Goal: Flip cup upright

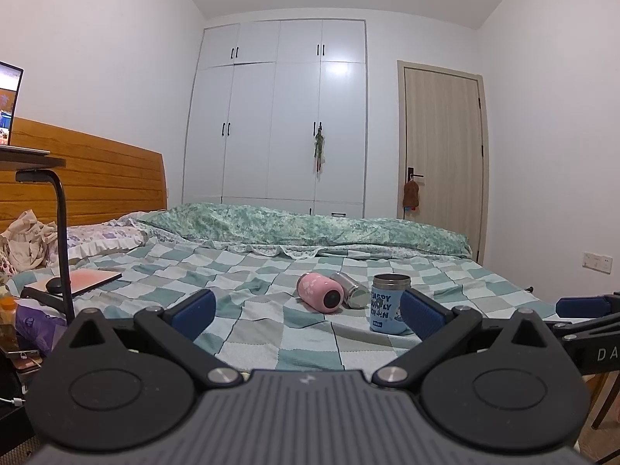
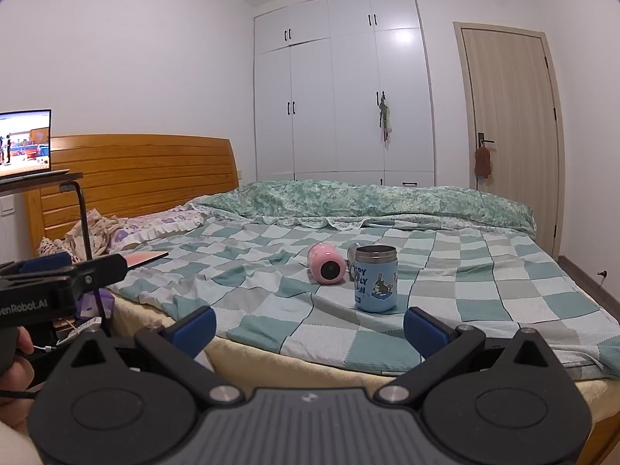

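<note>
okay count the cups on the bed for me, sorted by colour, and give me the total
Pink: 1, the pink cup, lying on its side.
Silver: 1, the silver cup, lying behind it.
Blue: 1, the blue cup, standing upright.
Total: 3

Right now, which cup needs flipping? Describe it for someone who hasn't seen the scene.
On the checked bedspread, mid-bed, sit three cups close together. Take the pink cup on the left, lying on its side beside a toppled silver cup. The blue cup already stands upright; the pink one alone shows paw prints.
</note>
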`<action>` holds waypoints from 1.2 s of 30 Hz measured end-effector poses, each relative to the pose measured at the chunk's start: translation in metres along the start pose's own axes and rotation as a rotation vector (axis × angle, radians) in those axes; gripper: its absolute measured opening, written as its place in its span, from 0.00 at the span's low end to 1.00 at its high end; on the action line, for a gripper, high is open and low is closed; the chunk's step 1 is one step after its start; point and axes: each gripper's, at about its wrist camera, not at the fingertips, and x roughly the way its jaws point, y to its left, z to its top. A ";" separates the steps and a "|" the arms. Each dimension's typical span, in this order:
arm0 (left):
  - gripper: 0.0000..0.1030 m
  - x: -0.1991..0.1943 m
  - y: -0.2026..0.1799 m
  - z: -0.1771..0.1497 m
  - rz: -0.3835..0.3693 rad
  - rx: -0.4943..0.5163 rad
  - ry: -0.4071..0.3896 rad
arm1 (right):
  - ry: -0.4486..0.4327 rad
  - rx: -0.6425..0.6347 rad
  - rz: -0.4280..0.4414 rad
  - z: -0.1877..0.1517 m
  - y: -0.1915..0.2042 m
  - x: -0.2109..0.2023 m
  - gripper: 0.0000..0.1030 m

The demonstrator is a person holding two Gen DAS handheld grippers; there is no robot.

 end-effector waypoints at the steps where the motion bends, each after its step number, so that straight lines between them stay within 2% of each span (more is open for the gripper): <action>1: 1.00 0.001 0.000 0.000 -0.001 0.000 0.002 | 0.001 0.001 0.001 0.000 0.000 0.001 1.00; 31: 1.00 0.004 0.006 -0.001 -0.008 -0.002 0.021 | 0.016 0.012 0.007 -0.003 0.002 0.004 1.00; 36: 1.00 0.015 0.009 0.002 0.007 -0.002 0.014 | 0.037 0.033 0.020 -0.005 -0.005 0.017 1.00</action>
